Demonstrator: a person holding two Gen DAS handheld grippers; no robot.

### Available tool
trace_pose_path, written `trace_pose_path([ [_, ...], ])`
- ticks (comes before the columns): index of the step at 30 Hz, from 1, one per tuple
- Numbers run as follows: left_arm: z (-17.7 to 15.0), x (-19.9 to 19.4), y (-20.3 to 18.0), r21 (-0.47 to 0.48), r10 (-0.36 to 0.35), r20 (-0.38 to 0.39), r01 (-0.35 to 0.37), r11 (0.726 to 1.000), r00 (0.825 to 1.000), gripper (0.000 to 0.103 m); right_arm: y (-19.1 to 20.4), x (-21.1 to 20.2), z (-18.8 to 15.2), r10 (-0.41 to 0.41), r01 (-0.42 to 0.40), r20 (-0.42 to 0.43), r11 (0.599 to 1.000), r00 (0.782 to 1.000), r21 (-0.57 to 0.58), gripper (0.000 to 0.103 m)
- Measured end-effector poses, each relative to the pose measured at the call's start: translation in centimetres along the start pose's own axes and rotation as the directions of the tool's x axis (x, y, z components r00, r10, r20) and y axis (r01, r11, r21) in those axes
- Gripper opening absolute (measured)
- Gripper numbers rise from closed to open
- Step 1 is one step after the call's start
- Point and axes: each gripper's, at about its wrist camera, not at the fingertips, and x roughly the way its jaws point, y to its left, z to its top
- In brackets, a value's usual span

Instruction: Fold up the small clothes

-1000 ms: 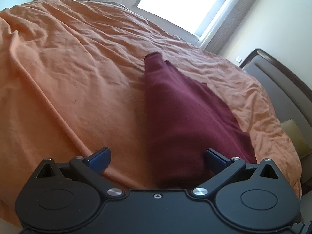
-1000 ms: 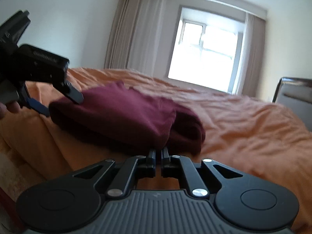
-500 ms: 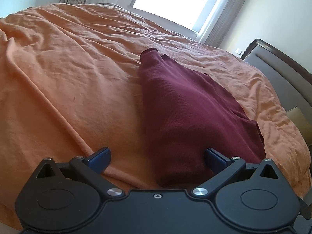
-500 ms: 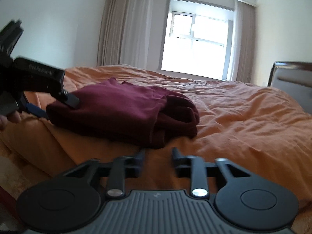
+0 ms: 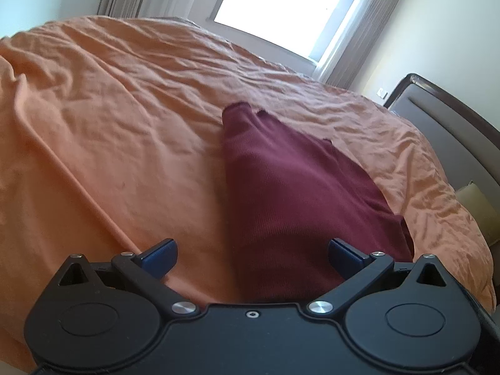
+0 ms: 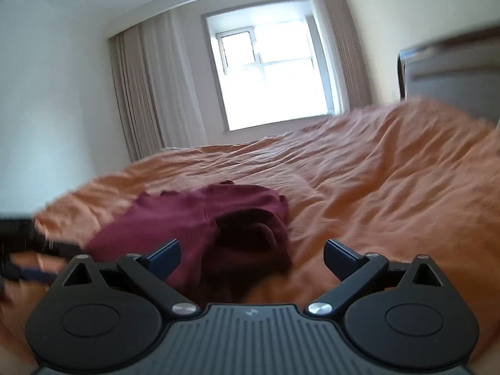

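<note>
A dark red garment [image 5: 290, 193] lies folded into a long bundle on the orange bedspread [image 5: 109, 131]. My left gripper [image 5: 251, 251] is open just above its near end, the blue pads wide apart and holding nothing. In the right wrist view the same garment [image 6: 193, 215] lies ahead with its thick folded end nearest. My right gripper [image 6: 251, 254] is open over that end, with nothing between its fingers. The left gripper [image 6: 18, 243] shows blurred at the left edge there.
The wrinkled orange bedspread [image 6: 375, 181] covers the whole bed. A dark headboard [image 5: 447, 131] and a pale pillow [image 5: 478, 206] stand at the right. A bright window [image 6: 268, 75] with curtains is behind the bed.
My right gripper has gone from shut on the garment's edge to wide open and has lifted and tilted up. The left gripper stayed open and shifted slightly.
</note>
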Motion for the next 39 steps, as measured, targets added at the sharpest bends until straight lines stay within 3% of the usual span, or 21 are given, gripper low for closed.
trace_pose_path([
  [7,1.9,0.7,1.0,-0.035,0.061,0.018,-0.061,0.998,0.998,0.102,-1.5,4.9,2.0,0.042,-0.032,-0.053,0.984,0.998,0.176,0.101],
  [16,2.6,2.9,1.1,-0.045,0.018,0.008,-0.018,0.999,1.0,0.102,-3.2,9.4,0.8,0.087,-0.054,-0.096,0.953,0.992,0.3,0.1],
  [18,2.3,3.4,0.8,-0.033,0.022,0.006,-0.022,0.999,1.0,0.102,-3.4,9.5,0.0,0.085,-0.059,-0.081,0.956,0.993,0.286,0.098],
  [19,2.2,3.6,0.7,-0.029,0.026,0.006,-0.026,0.999,1.0,0.102,-3.2,9.4,-0.4,0.064,-0.043,-0.072,0.963,0.995,0.267,0.091],
  [22,1.7,3.9,0.6,-0.011,0.036,0.015,-0.036,0.999,0.999,0.102,-2.2,9.1,-1.6,0.006,0.001,-0.039,0.984,0.999,0.179,0.086],
  [25,1.6,4.0,0.6,0.0,0.043,0.019,-0.043,0.999,0.999,0.102,-1.4,9.2,-2.0,-0.018,0.022,-0.028,0.992,0.999,0.128,0.085],
  [32,1.6,4.1,0.5,0.01,0.044,0.017,-0.044,0.999,0.999,0.102,-1.6,9.4,-1.8,-0.002,0.006,-0.03,0.991,1.0,0.134,0.086],
  [39,2.5,4.8,-0.2,0.081,0.003,-0.014,-0.002,0.997,1.0,0.102,-1.7,9.5,-2.0,-0.005,0.007,-0.021,0.992,1.0,0.124,0.086],
])
